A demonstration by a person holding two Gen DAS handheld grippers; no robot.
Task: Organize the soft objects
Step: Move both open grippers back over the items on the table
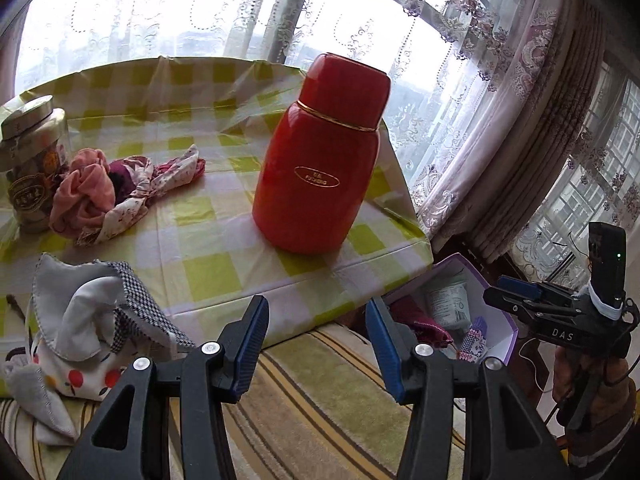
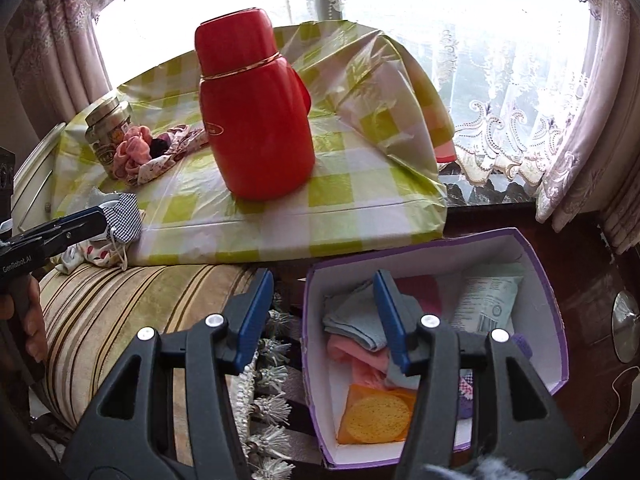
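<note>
Several folded cloths (image 2: 354, 318) inside purple box (image 2: 556, 312); both grippers (image 2: 324, 316) (image 1: 316, 344) unclenched, empty.

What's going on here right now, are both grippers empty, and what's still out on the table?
A person holds a gripper in each hand, and both are open and empty. The left gripper is near the grey and houndstooth cloths at the table's near edge. The right gripper hangs over the purple box, which already holds folded cloths and a sponge. A pink and floral cloth bundle lies on the table between a jar and the red flask.
</note>
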